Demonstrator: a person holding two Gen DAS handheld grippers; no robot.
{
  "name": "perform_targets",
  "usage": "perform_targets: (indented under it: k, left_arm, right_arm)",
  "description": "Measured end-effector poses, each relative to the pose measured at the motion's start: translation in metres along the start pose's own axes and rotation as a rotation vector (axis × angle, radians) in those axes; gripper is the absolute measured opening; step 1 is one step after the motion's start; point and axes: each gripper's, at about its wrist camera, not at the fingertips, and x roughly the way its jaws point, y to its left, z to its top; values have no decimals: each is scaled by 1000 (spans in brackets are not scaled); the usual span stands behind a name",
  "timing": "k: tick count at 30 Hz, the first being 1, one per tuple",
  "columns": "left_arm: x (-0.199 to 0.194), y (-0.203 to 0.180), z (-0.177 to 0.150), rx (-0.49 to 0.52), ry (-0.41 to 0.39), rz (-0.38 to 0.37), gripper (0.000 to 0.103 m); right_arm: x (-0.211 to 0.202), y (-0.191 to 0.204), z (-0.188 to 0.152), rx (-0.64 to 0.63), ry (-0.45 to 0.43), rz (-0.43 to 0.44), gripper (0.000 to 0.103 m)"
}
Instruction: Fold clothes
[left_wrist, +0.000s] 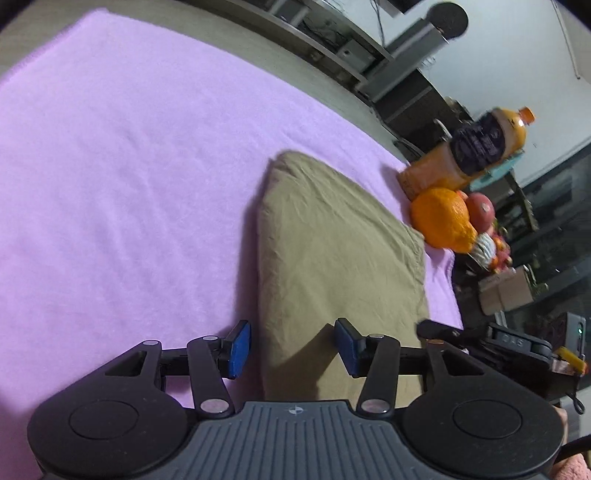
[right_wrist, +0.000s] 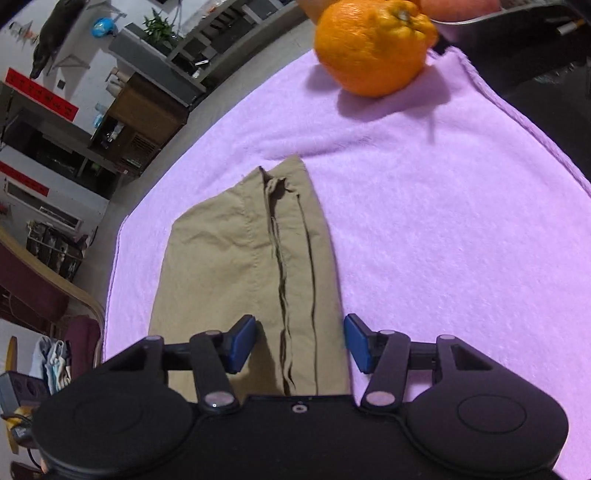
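A khaki garment (left_wrist: 332, 240) lies folded in a long strip on a lilac towel (left_wrist: 110, 166). My left gripper (left_wrist: 293, 347) hovers open at the strip's near end, with the cloth's left edge between its blue pads (left_wrist: 240, 349); neither pad presses on it. In the right wrist view the same garment (right_wrist: 240, 258) shows seams and a drawstring running lengthwise. My right gripper (right_wrist: 301, 343) stands open astride the garment's right edge, one pad over the cloth and the other over the towel (right_wrist: 443, 221). Neither gripper holds anything.
A large orange (left_wrist: 441, 218) (right_wrist: 373, 48) sits on the towel just beyond the garment. Behind it are a red apple (left_wrist: 480, 208) and an orange juice bottle (left_wrist: 480, 147) lying down. The towel's edge (right_wrist: 517, 110) drops off near the fruit. Shelves and furniture lie beyond.
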Motion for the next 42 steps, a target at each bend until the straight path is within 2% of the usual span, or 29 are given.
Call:
perform_targets:
  k: [1,2,5,7,10,15,18,20,24,25,26,28,29,30,32,34,36,39,41,42]
  left_arm:
    - [3,-4,-2,23,0,-1,46]
    - [5,-11,-5,68,-14,13,40]
    - [-3,-39,-14,235,-78,84,25]
    - [-13,-51,-19,281,-108,107,22]
    - [-37,-58,-25,299,-141,143,21]
    - [-50,-37,-30,211,-114,201,23]
    - [-42,-24,-27,169,-106,224,33]
    - [-32,-16,-23,152,-107,235,34]
    - [-27,-11,-22,182,-118,251,39]
    - [-27,-11,-22,196,-121,254,41]
    - [-30,-12,-23,199,-119,261,44]
    - [-44,-16,-27,215,-121,302,43]
    - [-55,-21,-32,242,-138,329,40]
    - [-66,-27,-37,272,-158,357,40]
    - [-88,-37,-48,333,-198,412,41]
    - [-111,-43,-62,344,-252,416,41]
    - [-132,-46,-77,325,-291,363,37]
    - [-151,-58,-96,361,-354,291,35]
    - [-151,-66,-103,391,-356,265,34]
    - [-144,-69,-105,403,-335,265,35]
  right_arm:
    - [2,5,-2,-23,-7,-23,30]
    - [2,10,-4,-53,-17,-47,22]
    - [-5,31,-10,-151,-62,-93,11]
    - [-13,39,-12,-162,-89,-86,9]
    - [-28,48,-16,-142,-111,-15,8]
    - [-28,60,-29,-113,-73,64,8]
    - [-5,67,-28,-176,-58,8,8]
    - [7,70,-27,-208,-59,-46,9]
    - [4,68,-32,-207,-66,-54,9]
    - [3,67,-34,-219,-63,-54,10]
    - [2,68,-36,-235,-56,-60,17]
    - [-1,69,-37,-249,-45,-86,26]
    - [-6,69,-37,-250,-52,-92,27]
    - [-16,69,-37,-256,-70,-92,29]
    - [-43,72,-40,-281,-127,-91,48]
    - [-76,74,-44,-317,-205,-94,56]
    - [-109,71,-51,-324,-278,-69,56]
    - [-150,55,-64,-219,-369,68,59]
    - [-156,45,-72,-154,-358,143,60]
    - [-149,45,-75,-150,-315,156,54]
